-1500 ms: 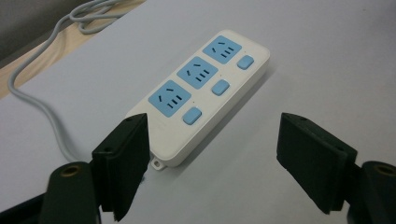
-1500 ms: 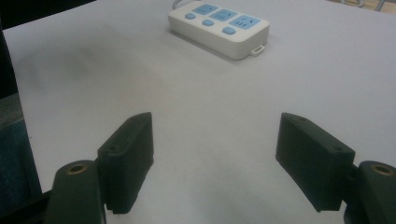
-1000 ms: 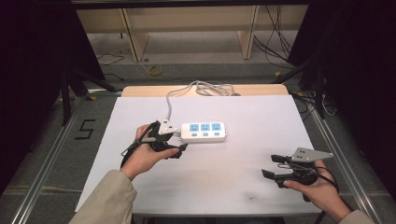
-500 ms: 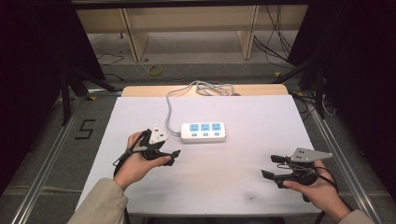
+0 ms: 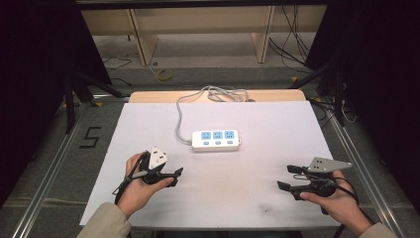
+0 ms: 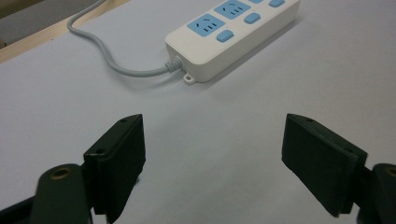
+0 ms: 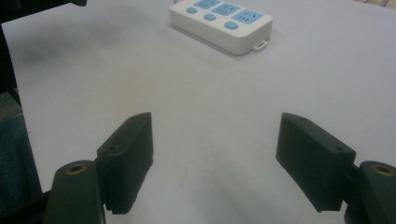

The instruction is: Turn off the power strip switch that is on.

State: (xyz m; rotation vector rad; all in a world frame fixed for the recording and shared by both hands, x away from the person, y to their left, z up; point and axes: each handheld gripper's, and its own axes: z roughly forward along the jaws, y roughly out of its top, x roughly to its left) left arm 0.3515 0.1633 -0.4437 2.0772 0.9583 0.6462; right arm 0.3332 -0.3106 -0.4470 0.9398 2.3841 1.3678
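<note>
The power strip (image 5: pixel 216 140) lies mid-bench, its long axis left to right. The left hand-held gripper (image 5: pixel 174 176), released, is nearer, the strip ahead to its right; the right hand-held gripper (image 5: pixel 287 177), also released, waits farther

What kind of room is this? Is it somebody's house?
Probably not a house; it looks like a lab or workshop. A white table stands between dark curtains, a power strip lies on it, loose cables trail over the bare floor, and a person's hands hold two grippers.
</note>
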